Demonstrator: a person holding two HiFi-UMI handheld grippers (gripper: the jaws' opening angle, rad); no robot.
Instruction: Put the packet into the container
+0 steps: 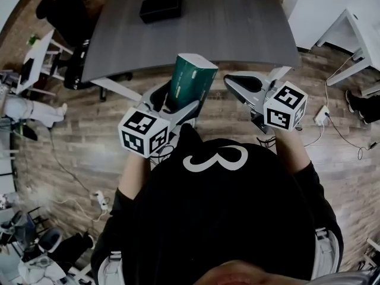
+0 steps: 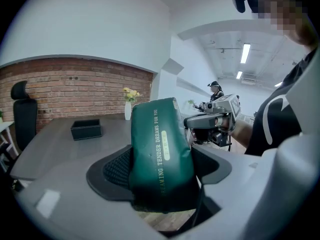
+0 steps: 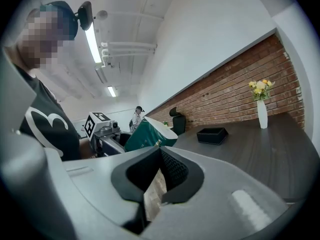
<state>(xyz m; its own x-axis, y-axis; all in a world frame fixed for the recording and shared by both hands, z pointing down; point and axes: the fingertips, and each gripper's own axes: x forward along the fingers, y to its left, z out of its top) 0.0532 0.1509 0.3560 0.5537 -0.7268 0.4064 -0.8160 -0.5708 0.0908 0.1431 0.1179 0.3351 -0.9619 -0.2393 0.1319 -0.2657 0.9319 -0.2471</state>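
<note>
Worktop (image 1: 237, 28): dark grey, long, set on a wood-plank floor (image 1: 77, 141).
Container (image 1: 161, 8): black, open-topped, near the worktop's far edge.
Packet (image 1: 190, 82): green, upright, over the floor just off the worktop's near edge. It is clamped by its lower end in the left claw (image 2: 162, 169). A broad stretch of worktop lies between packet and container.
Right claw (image 3: 159, 151): tips together, holding nothing, near the packet but apart from it.
Claw views only: brick wall (image 2: 75, 89); white vase (image 3: 262, 113) of flowers at the far edge.
</note>
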